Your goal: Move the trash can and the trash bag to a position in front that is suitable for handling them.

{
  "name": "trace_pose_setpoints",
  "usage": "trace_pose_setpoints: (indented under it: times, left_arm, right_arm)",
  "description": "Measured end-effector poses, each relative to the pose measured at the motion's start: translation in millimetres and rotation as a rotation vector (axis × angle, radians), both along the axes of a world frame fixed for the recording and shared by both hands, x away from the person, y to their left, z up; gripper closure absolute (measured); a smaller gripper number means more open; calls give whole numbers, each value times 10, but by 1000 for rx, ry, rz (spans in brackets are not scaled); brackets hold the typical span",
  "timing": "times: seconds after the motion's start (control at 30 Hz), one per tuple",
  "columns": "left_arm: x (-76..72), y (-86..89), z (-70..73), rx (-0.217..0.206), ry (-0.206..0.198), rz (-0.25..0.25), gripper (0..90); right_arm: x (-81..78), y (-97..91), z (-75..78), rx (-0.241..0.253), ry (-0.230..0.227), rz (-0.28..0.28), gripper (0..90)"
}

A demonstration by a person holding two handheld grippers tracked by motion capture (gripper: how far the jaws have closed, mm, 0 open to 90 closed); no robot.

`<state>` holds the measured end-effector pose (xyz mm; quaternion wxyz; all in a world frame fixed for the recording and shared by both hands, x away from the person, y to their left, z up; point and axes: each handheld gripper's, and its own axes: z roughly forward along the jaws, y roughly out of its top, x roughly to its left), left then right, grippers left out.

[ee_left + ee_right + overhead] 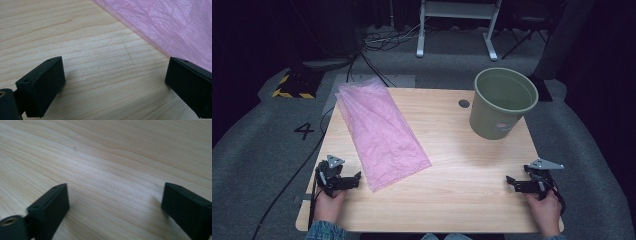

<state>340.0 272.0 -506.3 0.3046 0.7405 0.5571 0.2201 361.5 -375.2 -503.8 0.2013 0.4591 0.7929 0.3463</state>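
Down at the near edge of the light wooden table [452, 165]: left gripper [357, 176] held low in the left hand [328, 204], jaws spread wide with nothing but bare wood between them, tips just shy of the near corner of the pink plastic bag [379, 131]. Same story up close in the left gripper view, left gripper [113, 80] hovering over the grain with the crinkly bag [172, 27] filling the top right and its edge running right by the right-hand jaw. Over on the other side, right gripper [510, 181] in the right hand [546, 209], also wide open, also empty, well apart from everything; plain boards under it [113, 202] in its own view. Further back, bag lying flat and slanted toward the far left corner. Olive-green bin [501, 102] standing upright at the far right, small dark hole [464, 103] in the tabletop just beside it. Beyond that, grey carpet [257, 135], loose cables [384, 37] and a white frame [459, 25].
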Motion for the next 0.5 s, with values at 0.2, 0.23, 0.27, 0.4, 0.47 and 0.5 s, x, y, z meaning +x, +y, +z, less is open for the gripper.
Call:
trace_pose_setpoints:
  times: [0.2,0.23,0.27,0.4,0.47,0.5]
  left_arm:
    - [-25,1,11,-6,-9,-29,82]
    - [-25,1,11,-6,-9,-29,93]
    - [-32,5,23,-9,-10,-27,115]
    - [-41,25,46,-22,2,-21,164]
    - [-55,52,73,-65,-13,-20,182]
    - [-59,57,90,-64,-19,-22,189]
  right_arm:
    - [-17,-15,7,13,-16,-28,245]
    - [-21,-17,7,13,-18,-27,259]
    - [-25,-21,8,13,-21,-26,277]
    - [-38,-26,10,18,-25,-24,312]
    - [-47,-26,12,20,-29,-2,367]
    - [-50,-25,14,20,-30,10,379]
